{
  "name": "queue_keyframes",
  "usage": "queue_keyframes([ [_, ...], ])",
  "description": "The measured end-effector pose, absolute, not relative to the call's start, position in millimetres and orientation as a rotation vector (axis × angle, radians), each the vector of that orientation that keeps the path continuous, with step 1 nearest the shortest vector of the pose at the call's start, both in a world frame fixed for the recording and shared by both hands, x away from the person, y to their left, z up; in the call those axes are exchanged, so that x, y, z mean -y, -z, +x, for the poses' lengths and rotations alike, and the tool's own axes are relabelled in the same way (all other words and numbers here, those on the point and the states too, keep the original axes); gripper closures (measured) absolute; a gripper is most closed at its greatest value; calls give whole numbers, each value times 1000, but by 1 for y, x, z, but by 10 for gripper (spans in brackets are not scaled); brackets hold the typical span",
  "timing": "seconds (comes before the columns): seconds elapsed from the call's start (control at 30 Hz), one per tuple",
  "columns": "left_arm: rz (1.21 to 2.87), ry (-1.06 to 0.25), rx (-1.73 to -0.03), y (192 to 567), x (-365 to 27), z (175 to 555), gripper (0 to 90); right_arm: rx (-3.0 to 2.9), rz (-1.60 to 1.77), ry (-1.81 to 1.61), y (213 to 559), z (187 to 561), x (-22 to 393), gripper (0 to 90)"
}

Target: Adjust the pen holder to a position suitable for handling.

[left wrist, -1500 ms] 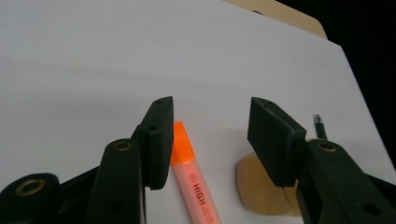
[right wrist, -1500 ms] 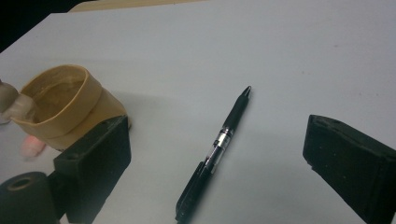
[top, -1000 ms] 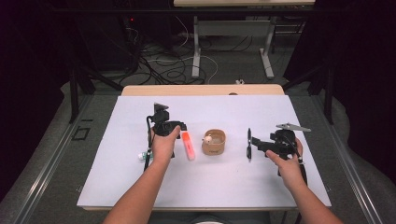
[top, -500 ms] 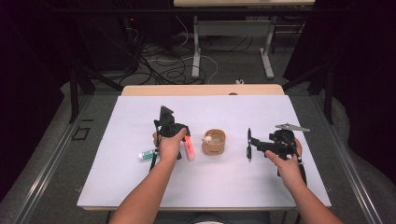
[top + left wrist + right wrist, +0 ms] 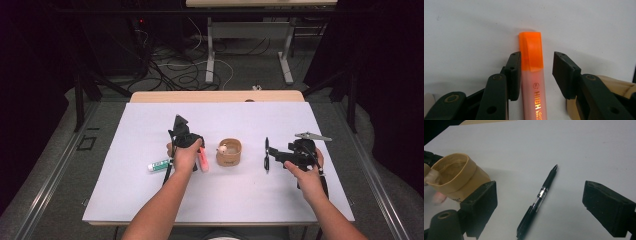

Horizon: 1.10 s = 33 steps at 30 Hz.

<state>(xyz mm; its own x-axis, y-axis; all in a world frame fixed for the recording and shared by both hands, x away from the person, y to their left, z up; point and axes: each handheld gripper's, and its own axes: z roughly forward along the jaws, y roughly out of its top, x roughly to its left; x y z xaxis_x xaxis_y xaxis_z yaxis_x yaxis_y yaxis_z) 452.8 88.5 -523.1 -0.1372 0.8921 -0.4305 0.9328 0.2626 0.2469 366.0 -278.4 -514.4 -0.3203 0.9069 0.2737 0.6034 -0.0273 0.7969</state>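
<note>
The orange highlighter lies flat on the white desk between the left gripper's narrowed fingers, one pad touching its side, the other just clear, its long axis running straight along them, cap end ahead.

Left forearm reaching in from the bench's near edge, left claw pointed down at mid-bench, jaws parted narrowly, one pad touching, right claw held level toward the bench's right edge, jaws spread wide
</note>
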Motion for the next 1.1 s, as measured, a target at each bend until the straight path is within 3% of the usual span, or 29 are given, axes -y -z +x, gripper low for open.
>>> queue_keyframes([
  [0.57, 1614, 126, -2083, 527, -90, 464, 588, -1932, 1583, -1279, 515, 367, 278, 137],
  [1.1, 1664, 49, -2104, 530, -81, 475, 597, -1929, 1605, -1287, 516, 368, 280, 143],
])
